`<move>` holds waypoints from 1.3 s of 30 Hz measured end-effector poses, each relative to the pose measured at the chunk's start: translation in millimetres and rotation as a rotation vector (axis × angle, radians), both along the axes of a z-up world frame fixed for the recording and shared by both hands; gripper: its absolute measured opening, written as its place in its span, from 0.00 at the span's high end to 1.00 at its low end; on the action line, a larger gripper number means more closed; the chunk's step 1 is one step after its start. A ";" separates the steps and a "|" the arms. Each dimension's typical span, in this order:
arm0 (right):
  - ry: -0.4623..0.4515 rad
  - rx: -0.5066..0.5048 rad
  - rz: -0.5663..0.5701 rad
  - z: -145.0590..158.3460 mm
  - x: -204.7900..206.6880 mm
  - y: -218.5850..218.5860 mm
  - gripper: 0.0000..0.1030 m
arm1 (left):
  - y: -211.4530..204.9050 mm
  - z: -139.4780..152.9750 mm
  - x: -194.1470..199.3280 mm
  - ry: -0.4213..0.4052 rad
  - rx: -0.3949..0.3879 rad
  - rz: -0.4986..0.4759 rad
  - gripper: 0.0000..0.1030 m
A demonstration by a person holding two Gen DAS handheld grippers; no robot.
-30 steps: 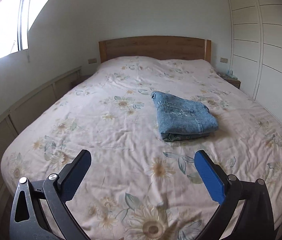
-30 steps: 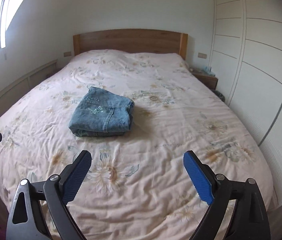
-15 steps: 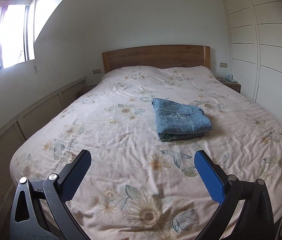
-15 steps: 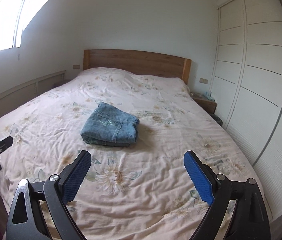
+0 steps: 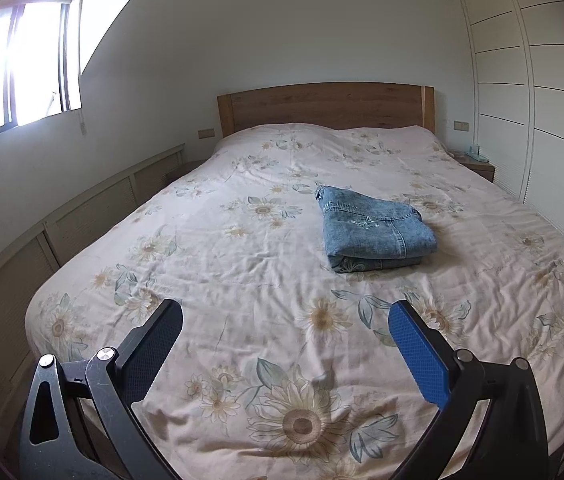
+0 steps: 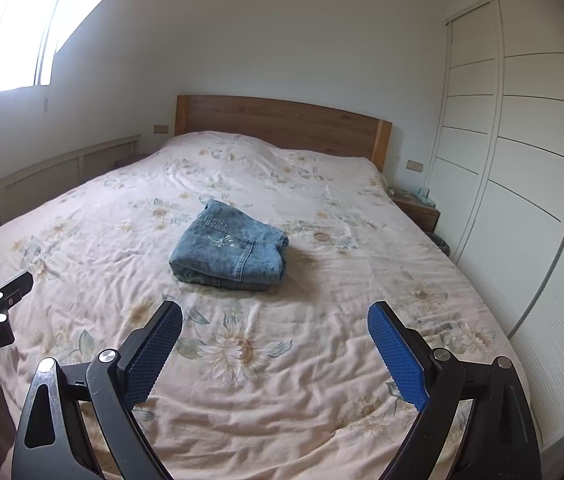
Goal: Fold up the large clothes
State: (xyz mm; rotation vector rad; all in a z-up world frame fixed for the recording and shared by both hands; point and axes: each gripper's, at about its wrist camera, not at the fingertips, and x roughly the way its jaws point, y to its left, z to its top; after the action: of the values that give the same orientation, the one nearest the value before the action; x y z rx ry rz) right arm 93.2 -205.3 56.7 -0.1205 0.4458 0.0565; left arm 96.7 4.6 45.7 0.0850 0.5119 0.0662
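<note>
Both hand-held grippers gape wide, empty (folded jeans well apart).

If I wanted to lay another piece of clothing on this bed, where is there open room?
Nearly everywhere. The folded jeans sit alone mid-bed. The bedspread lies bare between them and the window-side edge, between them and the headboard, and at the foot, near the open left gripper and right gripper. Nowhere is crowded.
</note>
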 end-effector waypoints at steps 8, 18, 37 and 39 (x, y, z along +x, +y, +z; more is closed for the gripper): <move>0.034 0.005 -0.012 -12.2 12.0 -1.7 0.08 | -0.2 -10.9 7.5 0.010 0.006 0.005 0.01; 0.091 0.022 -0.031 -37.8 28.9 -7.6 0.08 | -4.2 -31.9 22.0 0.062 0.004 -0.003 0.01; 0.123 0.071 -0.060 -62.2 60.5 -25.6 0.08 | -11.4 -60.4 60.3 0.140 0.002 -0.028 0.01; 0.133 0.079 -0.063 -66.5 65.9 -28.3 0.08 | -13.1 -64.1 64.8 0.148 0.003 -0.035 0.01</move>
State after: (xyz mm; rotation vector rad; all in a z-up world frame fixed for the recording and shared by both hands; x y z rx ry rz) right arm 159.1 -233.6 -9.8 -0.0245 0.5792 0.0202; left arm 161.5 -8.5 -18.4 0.1020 0.6583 0.0265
